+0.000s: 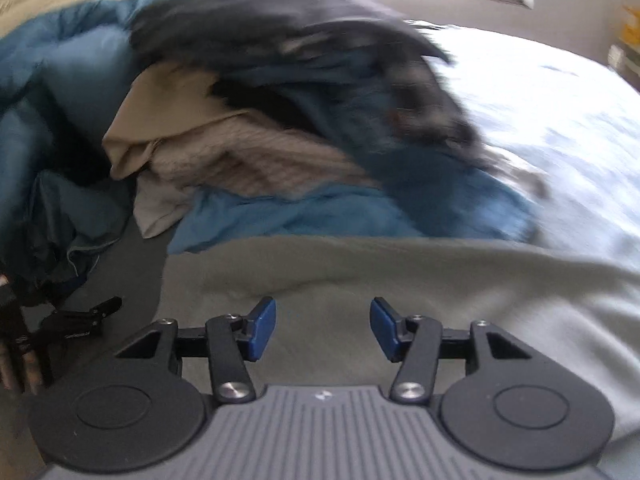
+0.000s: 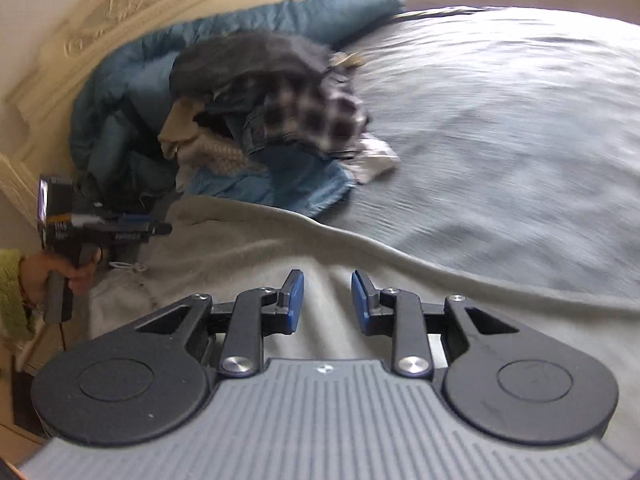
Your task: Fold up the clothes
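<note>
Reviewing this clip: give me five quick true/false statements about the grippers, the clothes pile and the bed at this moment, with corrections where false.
1. The left gripper holds a garment. False: nothing is between its open jaws.
2. The clothes pile lies near the headboard. True.
3. The right gripper is clamped on the checked shirt. False: its jaws are empty, the shirt lies on the pile.
4. A pale grey garment is spread under both grippers. True.
5. The quilt behind the pile is red. False: it is blue.
</note>
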Demonstrator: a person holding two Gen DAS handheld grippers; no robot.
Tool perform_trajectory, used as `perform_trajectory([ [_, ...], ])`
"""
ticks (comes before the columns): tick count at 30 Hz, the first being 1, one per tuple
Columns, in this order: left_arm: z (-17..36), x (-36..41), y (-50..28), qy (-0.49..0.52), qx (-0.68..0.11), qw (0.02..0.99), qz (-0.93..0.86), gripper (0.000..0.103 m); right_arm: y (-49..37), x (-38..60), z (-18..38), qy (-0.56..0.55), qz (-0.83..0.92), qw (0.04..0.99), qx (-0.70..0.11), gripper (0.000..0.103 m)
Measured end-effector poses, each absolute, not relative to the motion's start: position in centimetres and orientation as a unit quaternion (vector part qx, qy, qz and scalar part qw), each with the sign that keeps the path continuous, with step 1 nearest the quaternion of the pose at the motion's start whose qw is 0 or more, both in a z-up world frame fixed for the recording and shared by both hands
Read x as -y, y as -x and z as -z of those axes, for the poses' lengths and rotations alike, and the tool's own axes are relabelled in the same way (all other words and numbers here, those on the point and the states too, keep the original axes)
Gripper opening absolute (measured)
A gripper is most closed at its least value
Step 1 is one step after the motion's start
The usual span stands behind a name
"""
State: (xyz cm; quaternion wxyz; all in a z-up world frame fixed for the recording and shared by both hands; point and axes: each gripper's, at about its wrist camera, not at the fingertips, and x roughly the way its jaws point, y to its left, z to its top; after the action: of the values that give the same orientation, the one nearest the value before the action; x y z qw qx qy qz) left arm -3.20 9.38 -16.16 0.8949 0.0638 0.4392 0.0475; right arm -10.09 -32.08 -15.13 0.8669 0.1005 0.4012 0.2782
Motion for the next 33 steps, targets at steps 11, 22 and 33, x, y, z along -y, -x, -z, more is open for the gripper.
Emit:
perform_trajectory([
  [11,25.5,-16.8,-6.8,-0.045,-0.448,0.891,-0.055,0.052,-3.4,19.2,27.6,-0.050,-0.240,0.853,-0.460,0.019],
  [22,22.5,-16.7,-4.7,-0.040,-0.410,0.911,-0.026,0.056,2.5,24.4,22.4,-0.088,-0.110,0.916,-0.376,0.020],
  [33,25.6,-13.6,-2.9,-0.091,-0.452,0.887,0.017,0.059,5.5,48.2,28.3,-0.110,0.129,0.872,-0.459,0.019],
])
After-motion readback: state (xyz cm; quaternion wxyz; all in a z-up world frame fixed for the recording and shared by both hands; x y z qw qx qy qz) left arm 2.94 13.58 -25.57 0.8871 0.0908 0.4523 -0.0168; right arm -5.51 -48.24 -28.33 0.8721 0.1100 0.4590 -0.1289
